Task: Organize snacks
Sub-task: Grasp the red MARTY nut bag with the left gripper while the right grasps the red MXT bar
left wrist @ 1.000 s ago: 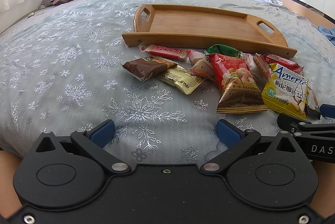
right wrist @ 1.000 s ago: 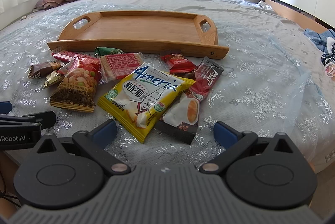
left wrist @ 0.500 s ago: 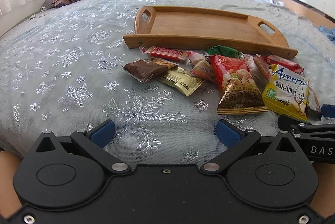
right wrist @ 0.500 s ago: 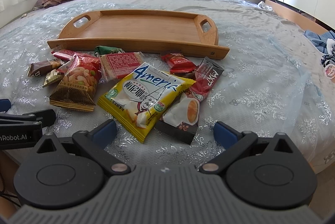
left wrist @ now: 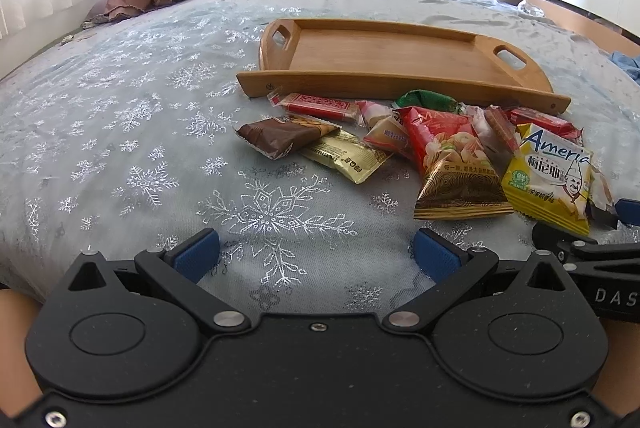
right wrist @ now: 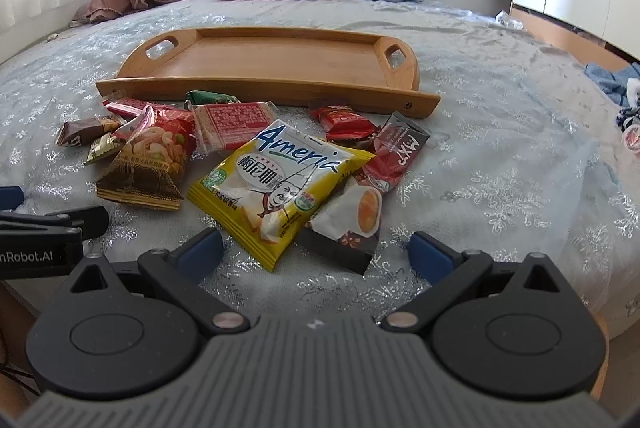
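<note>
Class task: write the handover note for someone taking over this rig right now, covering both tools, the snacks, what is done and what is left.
Left tool: open, empty, low over the bedspread.
Right tool: open, empty, just short of the yellow pack.
Tray: holds nothing.
Snacks: all loose in a pile in front of the tray.
Done: nothing.
Left: every snack.

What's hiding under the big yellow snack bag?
The yellow bag lies over part of a dark packet with an egg picture and a red-brown sachet. Whatever else lies beneath is covered.
</note>
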A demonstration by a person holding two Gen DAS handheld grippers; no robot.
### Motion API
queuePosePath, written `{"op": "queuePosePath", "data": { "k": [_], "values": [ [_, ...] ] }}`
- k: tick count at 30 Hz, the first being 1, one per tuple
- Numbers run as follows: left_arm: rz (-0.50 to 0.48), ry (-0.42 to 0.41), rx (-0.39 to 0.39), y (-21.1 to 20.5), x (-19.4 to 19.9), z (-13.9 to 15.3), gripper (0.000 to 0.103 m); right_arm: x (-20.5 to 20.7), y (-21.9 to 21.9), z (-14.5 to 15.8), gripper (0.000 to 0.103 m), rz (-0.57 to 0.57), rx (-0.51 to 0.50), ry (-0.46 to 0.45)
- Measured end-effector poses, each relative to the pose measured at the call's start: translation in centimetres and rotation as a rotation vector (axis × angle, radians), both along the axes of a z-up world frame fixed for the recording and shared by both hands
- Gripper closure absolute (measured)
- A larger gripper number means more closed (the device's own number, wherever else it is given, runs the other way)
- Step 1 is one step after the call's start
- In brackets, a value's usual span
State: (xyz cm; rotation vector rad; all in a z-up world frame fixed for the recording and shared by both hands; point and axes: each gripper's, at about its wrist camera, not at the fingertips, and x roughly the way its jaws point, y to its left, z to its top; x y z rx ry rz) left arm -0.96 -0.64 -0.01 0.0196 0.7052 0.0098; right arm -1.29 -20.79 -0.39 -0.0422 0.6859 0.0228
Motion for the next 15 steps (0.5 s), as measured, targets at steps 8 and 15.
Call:
{"op": "queuePosePath", "data": {
  "k": [8,15],
  "values": [
    [-0.032,-0.037,-0.026,0.2,-0.5,1.3,0.000,-0.7,-1.4,1.1,0.000,-0.007,0.085,-0.022],
    [-0.092,-0.144,-0.072,-1.2,-1.1,4.3,0.000,-1.7,-2.6,2.6,0.005,-0.039,0.105,-0.091]
  ]
}}
